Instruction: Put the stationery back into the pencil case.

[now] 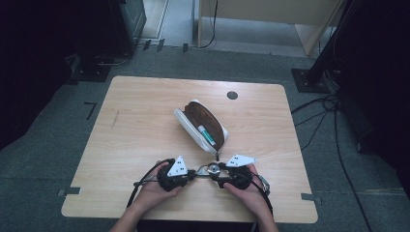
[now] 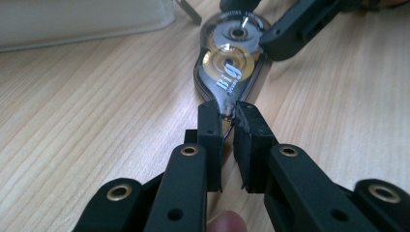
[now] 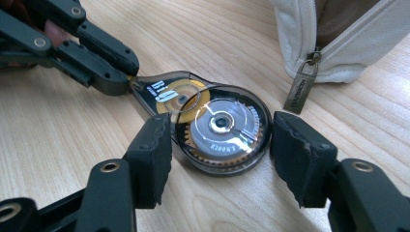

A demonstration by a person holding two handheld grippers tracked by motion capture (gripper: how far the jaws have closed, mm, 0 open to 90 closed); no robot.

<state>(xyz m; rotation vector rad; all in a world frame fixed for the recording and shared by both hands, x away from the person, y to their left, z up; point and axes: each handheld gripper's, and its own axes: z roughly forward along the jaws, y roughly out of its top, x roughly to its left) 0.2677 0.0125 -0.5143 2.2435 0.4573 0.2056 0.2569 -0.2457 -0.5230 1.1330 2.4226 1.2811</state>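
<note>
The left gripper (image 2: 228, 113) has its jaws drawn narrow and pinched on the thin tip of a tape roller (image 2: 232, 63), the only one on the table (image 1: 145, 125). In the left gripper view the two black pads press on that tip from both sides. The right gripper (image 3: 220, 137) stands about half wide around the roller's round end; in the right gripper view its left pad touches the clear case, while the right pad seems just clear of it, though whether it presses cannot be told.

The roller lies flat on the wood near the table's front edge, between the two grippers, seen in the high view at (image 1: 212, 169). Its smoky clear shell shows two wheels: a gold one toward the tip and a silver one at the wide end. White letters reading "Big" run along the narrow part. Small print rings the silver wheel, too fine to read.

Just beyond the roller lies one white pouch (image 1: 200, 125), unzipped, with a brown lining. One tube with a green band (image 1: 206, 135) lies inside it. A metal zip pull (image 3: 300, 87) hangs from its near end and rests on the wood close to the roller; its stamped lettering is not legible.

One dark round hole (image 1: 232, 95) sits near the table's far edge.
</note>
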